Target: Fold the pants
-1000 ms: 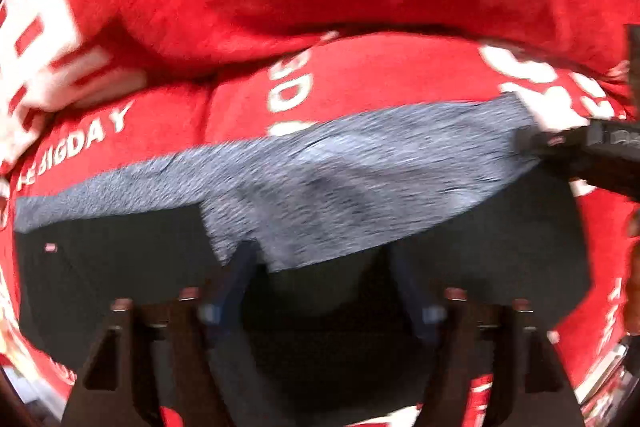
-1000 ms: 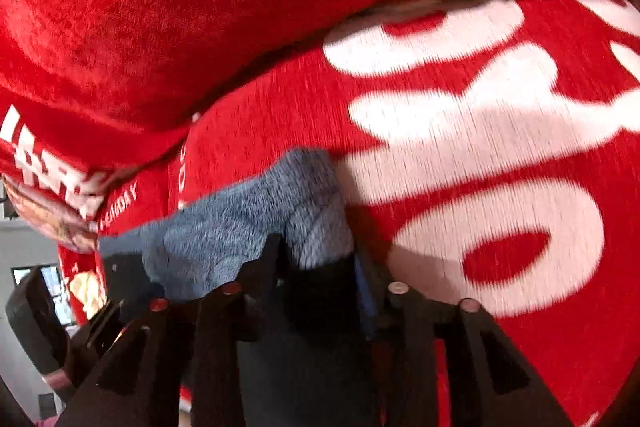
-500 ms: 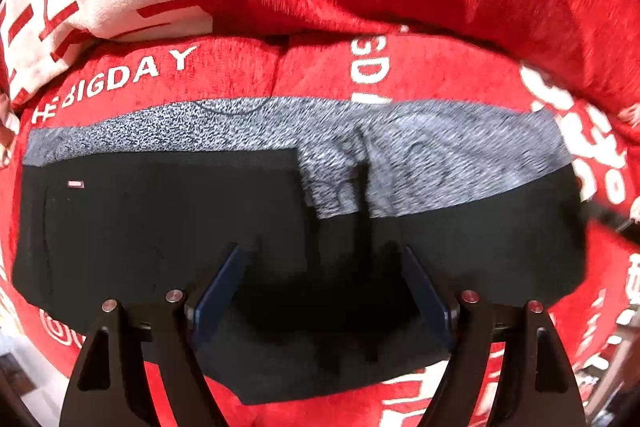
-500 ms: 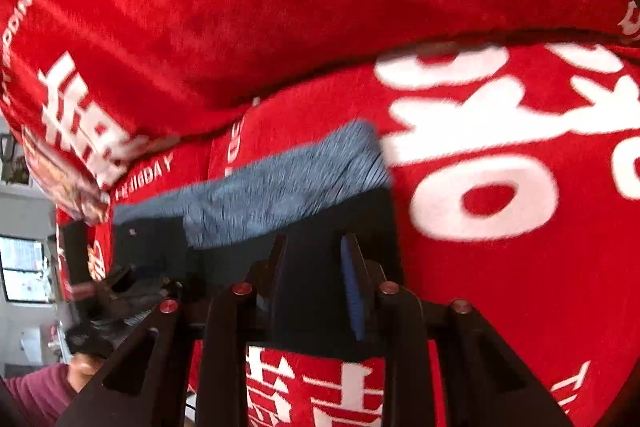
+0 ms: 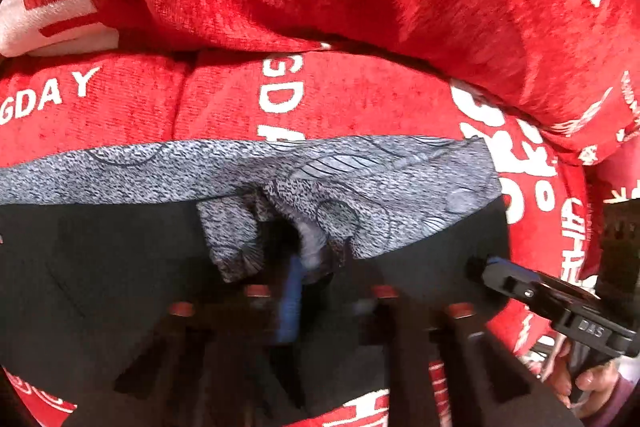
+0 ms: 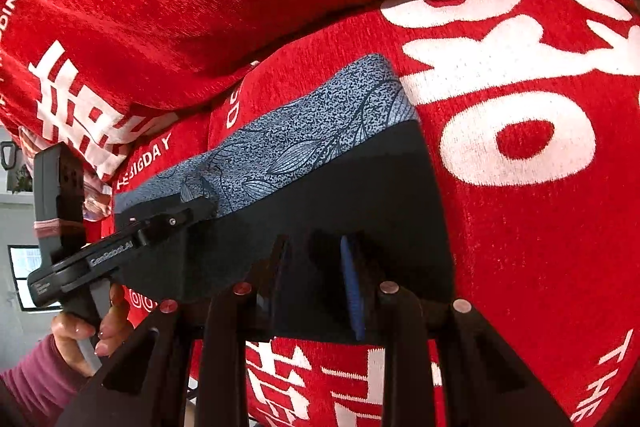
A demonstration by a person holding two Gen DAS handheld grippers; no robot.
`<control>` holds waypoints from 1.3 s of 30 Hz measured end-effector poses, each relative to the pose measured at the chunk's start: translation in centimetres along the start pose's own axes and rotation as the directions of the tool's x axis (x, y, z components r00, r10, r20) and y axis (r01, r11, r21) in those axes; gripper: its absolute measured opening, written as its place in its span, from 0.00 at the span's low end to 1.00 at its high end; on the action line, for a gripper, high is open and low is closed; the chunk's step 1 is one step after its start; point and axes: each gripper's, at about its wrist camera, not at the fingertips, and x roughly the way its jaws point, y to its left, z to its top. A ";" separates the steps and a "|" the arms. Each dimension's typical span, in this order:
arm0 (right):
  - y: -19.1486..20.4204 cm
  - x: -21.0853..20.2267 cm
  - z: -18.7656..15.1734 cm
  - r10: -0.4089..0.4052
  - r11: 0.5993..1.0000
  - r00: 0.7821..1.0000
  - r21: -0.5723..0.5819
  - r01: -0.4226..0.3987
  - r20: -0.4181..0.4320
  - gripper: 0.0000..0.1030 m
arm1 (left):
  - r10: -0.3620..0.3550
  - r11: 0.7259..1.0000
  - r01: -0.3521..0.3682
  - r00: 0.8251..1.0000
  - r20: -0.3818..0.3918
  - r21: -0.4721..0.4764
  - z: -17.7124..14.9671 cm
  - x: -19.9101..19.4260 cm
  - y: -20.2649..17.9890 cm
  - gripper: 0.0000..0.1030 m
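Black pants with a grey speckled leaf-print waistband (image 5: 360, 179) spread flat on a red plush cover printed with white lettering (image 5: 360, 95), waistband edge farthest from both cameras, toward the cushion fold behind.

Left hand-held gripper (image 5: 320, 263) pinching a bunched tuck of that waistband near its middle, blue pad pressed into the puckered grey cloth; fingers blurred, so depth of the bite cannot be judged. Also visible in the right wrist view (image 6: 200, 207), tip resting at the waistband seam.

Right hand-held gripper (image 6: 316, 267) spread apart over the black fabric just beside the right end of the waistband, nothing between the blue-lined fingers. Seen from the left wrist view (image 5: 484, 267) hovering at the pants' right edge, apart from the grey band.

Likely step: gathering the waist for a fold, early in the task.

Risks from here: thin pinch slipping off the stretchy band on a lift; only the top layer caught, leaving the lower layer behind and skewing the fold; a one-sided pull dragging the pants crooked across the grippy plush, since the right end is not yet held.
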 end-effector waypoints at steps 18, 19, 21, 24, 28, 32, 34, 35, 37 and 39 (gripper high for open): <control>2.9 2.1 -1.4 -0.050 0.995 0.997 -0.093 0.045 -0.056 0.28 | 0.214 0.975 -0.216 0.976 0.039 0.058 -2.9 -0.3 -0.9 0.61; 2.9 2.1 -1.4 -0.051 0.994 0.997 -0.096 0.045 -0.059 0.28 | 0.222 0.973 -0.225 0.974 0.054 0.055 -3.0 -0.6 -0.9 0.70; 3.0 2.0 -1.3 -0.051 0.994 0.996 -0.101 0.044 -0.067 0.28 | 0.228 0.972 -0.231 0.972 0.056 0.049 -3.2 -1.0 -1.0 0.70; 3.0 2.0 -1.3 -0.052 0.994 0.996 -0.101 0.045 -0.075 0.28 | 0.253 0.967 -0.253 0.967 0.024 0.030 -3.2 -0.8 -0.9 0.72; 3.3 2.1 -1.3 -0.062 0.993 0.995 -0.105 0.053 -0.084 0.31 | 0.299 0.954 -0.299 0.954 0.004 0.017 -4.0 -1.5 -0.5 0.74; 3.8 2.1 -1.2 -0.061 0.991 0.993 -0.121 0.049 -0.102 0.40 | 0.333 0.943 -0.334 0.942 -0.029 -0.013 -4.5 -1.3 0.0 0.74; 4.1 2.2 -1.3 -0.070 0.989 0.992 -0.136 0.055 -0.109 0.42 | 0.342 0.939 -0.343 0.939 -0.037 -0.024 -4.8 -1.3 0.1 0.75; 4.2 2.3 -1.3 -0.073 0.988 0.991 -0.142 0.057 -0.110 0.44 | 0.349 0.936 -0.350 0.936 -0.038 -0.027 -4.9 -1.3 0.2 0.76; 4.3 2.3 -1.3 -0.074 0.988 0.990 -0.146 0.057 -0.116 0.46 | 0.353 0.935 -0.354 0.935 -0.038 -0.034 -5.1 -1.3 0.3 0.89; 4.3 2.3 -1.4 -0.074 0.988 0.991 -0.145 0.057 -0.114 0.47 | 0.360 0.932 -0.361 0.933 -0.029 -0.034 -5.2 -1.5 0.2 0.91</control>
